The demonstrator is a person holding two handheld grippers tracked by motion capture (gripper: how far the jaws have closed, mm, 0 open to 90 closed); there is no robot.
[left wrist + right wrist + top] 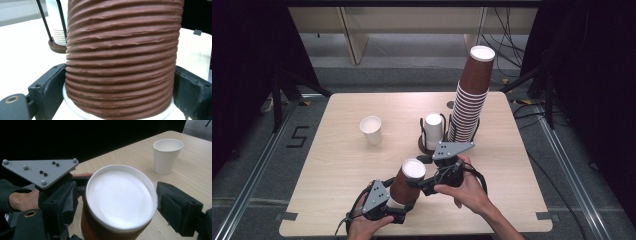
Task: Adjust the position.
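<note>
On the left of the worktop [337,165] a white cup [371,130] stands upright and alone, well apart from my claws. At the near edge my left claw [399,204] is clamped on the lower part of the brown ribbed cup [406,182], which stands upside down with its white base up and its white rim at the bottom. In the left gripper view both black jaws press against the ribbed wall [122,62] just above that rim, so this claw is holding the brown ribbed cup. Just to its right my right claw [414,183] reaches across to the top end of the same cup. In the right gripper view the white base [121,197] sits between the jaws; the jaw on the left of that view looks against the cup, while a narrow gap shows at the other jaw. I read this claw as fairly wide and not gripping. Behind my right hand [467,190] a dark wire holder [432,137] carries white cups, and beside it rises a tall, leaning stack of brown cups [469,100].
</note>
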